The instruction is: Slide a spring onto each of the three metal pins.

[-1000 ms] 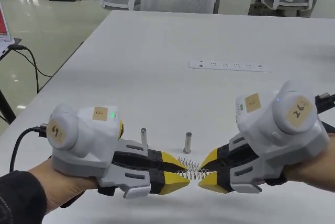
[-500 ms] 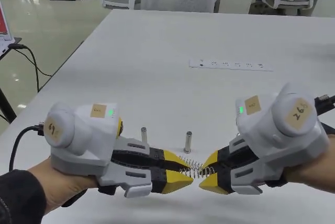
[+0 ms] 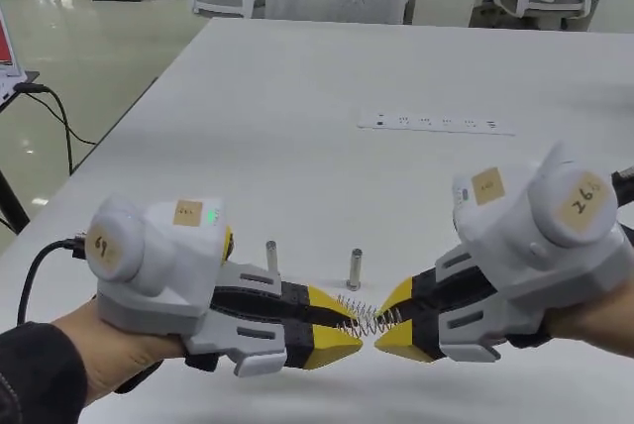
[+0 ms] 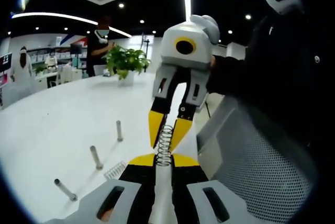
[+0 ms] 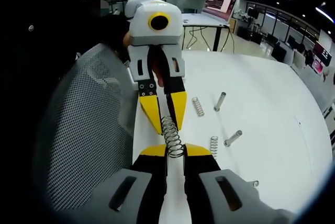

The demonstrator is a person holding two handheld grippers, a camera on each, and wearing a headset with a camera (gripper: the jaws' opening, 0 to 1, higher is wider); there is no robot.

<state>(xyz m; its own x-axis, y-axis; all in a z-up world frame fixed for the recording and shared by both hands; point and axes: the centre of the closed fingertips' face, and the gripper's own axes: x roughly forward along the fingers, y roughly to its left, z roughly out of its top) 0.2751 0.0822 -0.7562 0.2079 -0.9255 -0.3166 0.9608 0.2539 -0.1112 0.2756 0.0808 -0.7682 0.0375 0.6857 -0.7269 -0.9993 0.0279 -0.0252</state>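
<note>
Spring (image 3: 365, 316) held over counter (image 3: 297, 127) by its near edge, one end clamped in left tool (image 3: 347, 333), other end in right tool (image 3: 386, 329); pin (image 3: 355, 269) upright nearby.

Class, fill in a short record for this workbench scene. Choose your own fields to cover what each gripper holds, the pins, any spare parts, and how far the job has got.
Held item: thin coiled metal spring, spanning between the two grippers
Left gripper: shut on one end of it
Right gripper: shut on the other end
Pins: three upright grey metal pins, all bare
Spares: two loose metal springs lying on the white table near the pins
Progress: no spring on any pin yet
</note>
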